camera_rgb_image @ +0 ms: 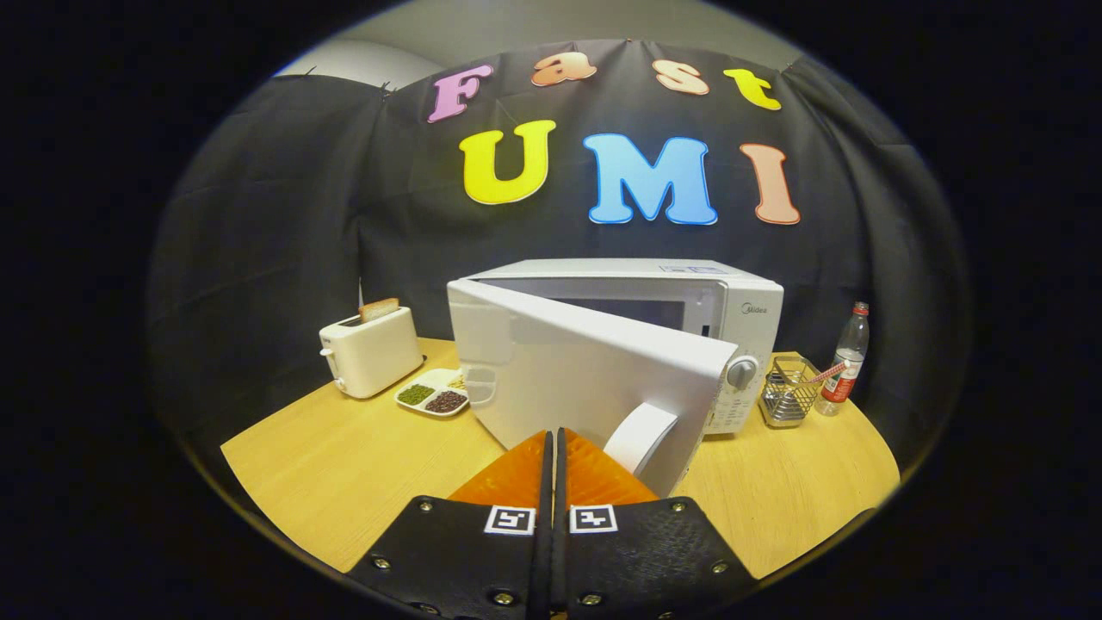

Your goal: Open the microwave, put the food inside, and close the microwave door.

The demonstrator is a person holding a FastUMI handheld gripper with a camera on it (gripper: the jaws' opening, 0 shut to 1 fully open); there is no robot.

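A white microwave (pixel 689 301) stands at the back of the wooden table (pixel 344 465). Its door (pixel 568 370) is swung partly open toward me, hinged on the left, with the curved handle (pixel 641 435) at its free right edge. My gripper (pixel 554 433) is shut, fingers pressed together with nothing between them, tips right at the outer face of the door just left of the handle. A divided white tray of food (pixel 432 394) lies left of the door, partly hidden behind it.
A white toaster (pixel 370 349) with a slice of bread in it stands at the left beside the tray. Right of the microwave are a wire basket (pixel 788 392) and a plastic bottle (pixel 845 357). The table's curved front edge is close below my fingers.
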